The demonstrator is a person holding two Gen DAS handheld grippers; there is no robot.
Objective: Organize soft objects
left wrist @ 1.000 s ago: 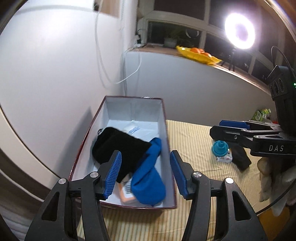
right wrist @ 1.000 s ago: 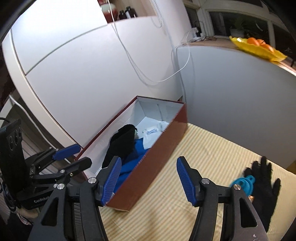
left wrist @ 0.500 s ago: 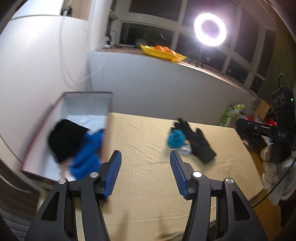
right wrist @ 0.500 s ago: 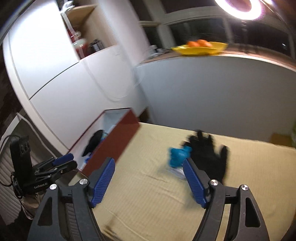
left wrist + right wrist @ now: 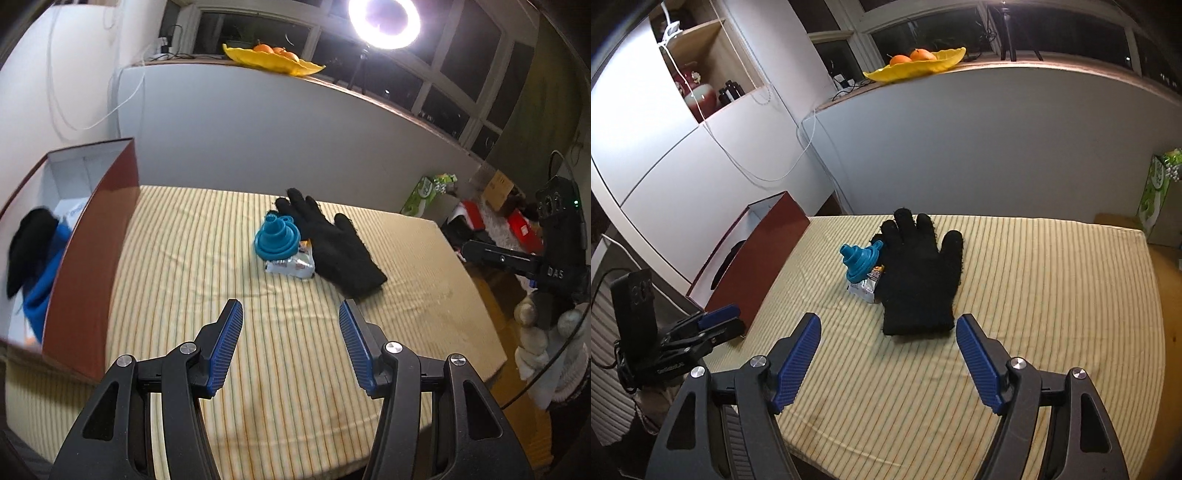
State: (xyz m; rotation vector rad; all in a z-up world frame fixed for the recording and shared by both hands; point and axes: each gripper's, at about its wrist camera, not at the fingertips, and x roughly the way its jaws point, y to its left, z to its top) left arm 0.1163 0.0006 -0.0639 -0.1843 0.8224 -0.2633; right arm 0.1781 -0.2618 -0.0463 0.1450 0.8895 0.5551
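A black knit glove (image 5: pixel 919 273) lies flat on the yellow striped table (image 5: pixel 1034 295), fingers pointing away. Against its left side sit a teal funnel (image 5: pixel 858 260) and a small foil packet (image 5: pixel 866 286). My right gripper (image 5: pixel 888 343) hovers just short of the glove's cuff, its jaws closing with nothing between them. My left gripper (image 5: pixel 291 332) is open and empty, nearer than the funnel (image 5: pixel 275 238) and glove (image 5: pixel 332 243). At the left stands a dark red box (image 5: pixel 92 236) holding a black soft item (image 5: pixel 29 243) and a blue one (image 5: pixel 44 280).
A grey wall runs behind the table, its sill carrying a yellow dish of oranges (image 5: pixel 916 62). A ring light (image 5: pixel 384 18) shines above. White cables (image 5: pixel 757 173) hang down the wall by the box. A green carton (image 5: pixel 1156 192) and floor clutter lie past the table's right edge.
Both grippers have swung right, away from the box and over to the glove and funnel. The right gripper's jaws stand wider than a second ago; the left's are unchanged.
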